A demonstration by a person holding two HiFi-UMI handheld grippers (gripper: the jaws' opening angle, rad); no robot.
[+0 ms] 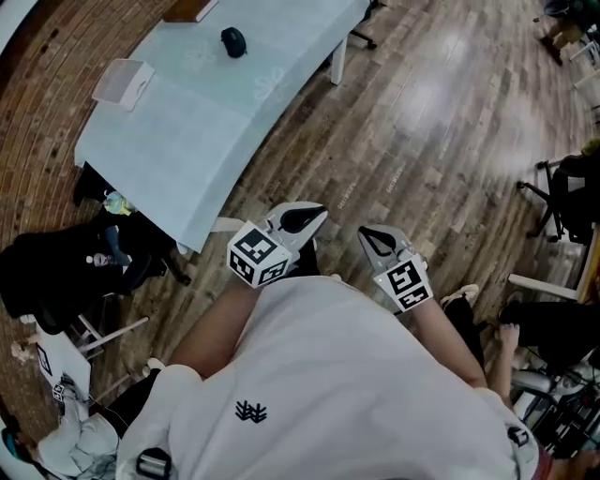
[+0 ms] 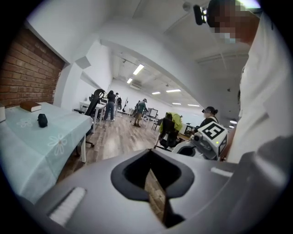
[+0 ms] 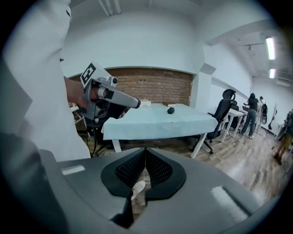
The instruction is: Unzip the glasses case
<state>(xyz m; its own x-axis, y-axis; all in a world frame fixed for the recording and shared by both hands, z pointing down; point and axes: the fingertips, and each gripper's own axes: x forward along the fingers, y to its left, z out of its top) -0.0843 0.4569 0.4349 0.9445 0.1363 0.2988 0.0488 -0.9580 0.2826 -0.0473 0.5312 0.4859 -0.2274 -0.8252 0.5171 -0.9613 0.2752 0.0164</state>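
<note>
I have both grippers drawn in close to the person's chest, well apart from the table (image 1: 187, 141). The left gripper (image 1: 314, 217) has its jaws pressed together at the tips with nothing between them. Through the slit behind them its own view shows only the wooden floor (image 1: 422, 112). The right gripper (image 1: 368, 234) is likewise closed and empty, with a pale shoe (image 3: 135, 188) visible through the gap.

The glasses case (image 1: 233, 41), small and dark, lies on the far part of the pale blue table. A book (image 1: 190, 9) lies beyond it and a clear box (image 1: 122, 82) sits near the table's left edge.

The cube (image 1: 256, 258) on the left gripper shows black-and-white square markers. The white shirt (image 1: 328, 375) bears a small dark emblem (image 1: 250, 411).
</note>
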